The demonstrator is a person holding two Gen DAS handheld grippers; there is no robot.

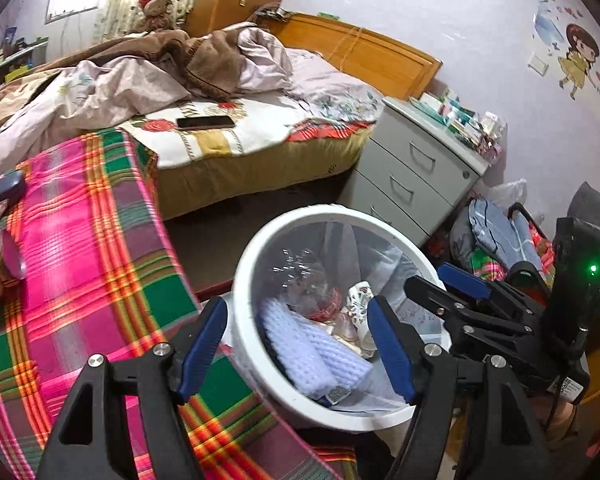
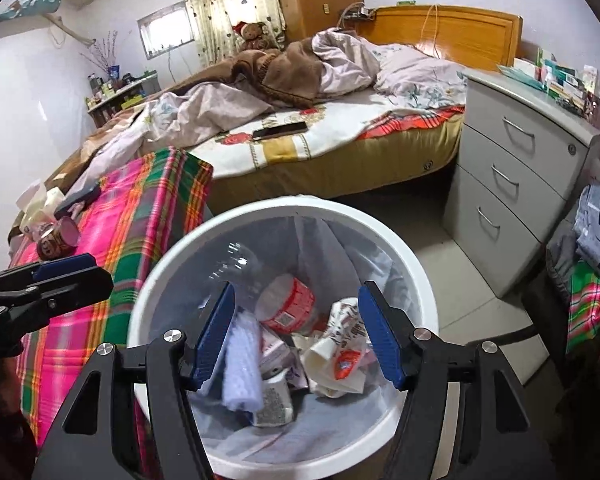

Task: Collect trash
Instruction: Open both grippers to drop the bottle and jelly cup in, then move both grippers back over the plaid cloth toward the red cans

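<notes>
**Trash sits in the white bin beside the plaid bench**

Trash (image 2: 296, 344) fills the bottom of a round white bin (image 2: 148, 292) lined with a clear bag: a plastic bottle with a red label (image 2: 288, 308), crumpled printed wrappers (image 2: 339, 356), a small carton (image 2: 274, 402) and a pale knitted cloth (image 2: 240, 376). The bin stands on the floor, just beside a bench covered in a pink and green plaid cloth (image 2: 140, 216), with a grey drawer cabinet (image 2: 511, 184) nearby on the other side.

The right gripper (image 2: 298, 334) hangs over the bin mouth with its blue fingers (image 2: 216, 332) spread apart; nothing is between them. The left gripper (image 1: 298, 348) is at the bin's edge next to the bench, its fingers (image 1: 202, 350) also spread and holding nothing.

On the plaid cloth lie a tipped can (image 2: 58, 238), some crumpled paper (image 2: 36, 200) and a dark flat case (image 2: 78, 200). A phone (image 2: 280, 130) rests on the unmade bed (image 2: 339, 152) behind.
</notes>
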